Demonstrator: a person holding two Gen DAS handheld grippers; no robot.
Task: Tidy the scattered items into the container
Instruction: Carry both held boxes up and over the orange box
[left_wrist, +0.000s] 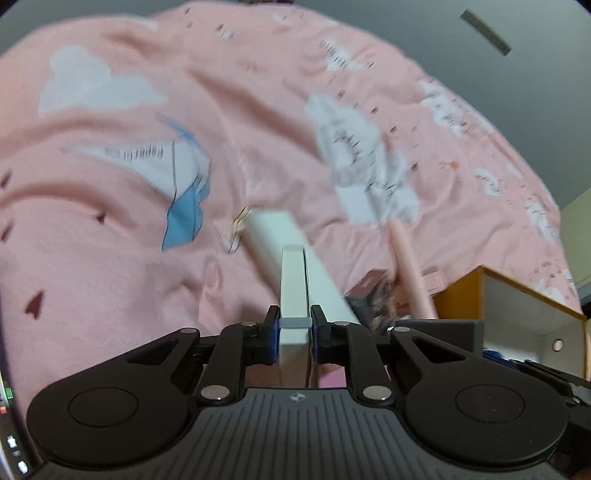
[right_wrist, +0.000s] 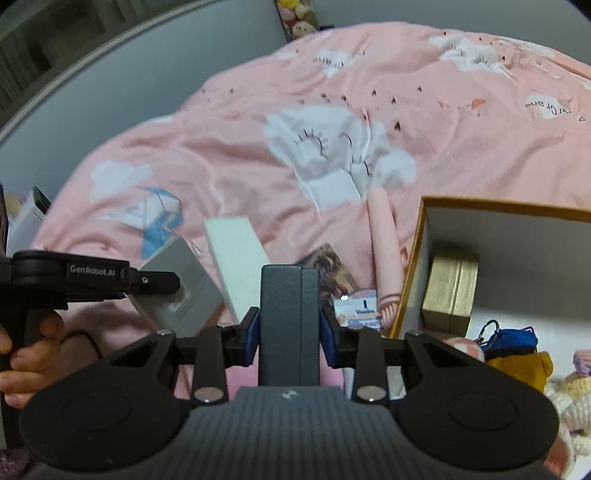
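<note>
Left tool (left_wrist: 295, 332) clamped on a slim white box (left_wrist: 293, 288); right tool (right_wrist: 290, 332) clamped on a dark blue textured box (right_wrist: 288, 325), held beside the open container (right_wrist: 413, 258); inside, a gold box (right_wrist: 448, 286) and knitted toys (right_wrist: 517, 363); outside it, a long white box (right_wrist: 236, 254) and pink tube (right_wrist: 384, 243) lie on the bed (right_wrist: 221, 155), its pink cover wrinkled, cloud-printed; grey wall (right_wrist: 129, 92) behind.

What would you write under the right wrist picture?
Right claw holding a dark box beside the open container.
</note>
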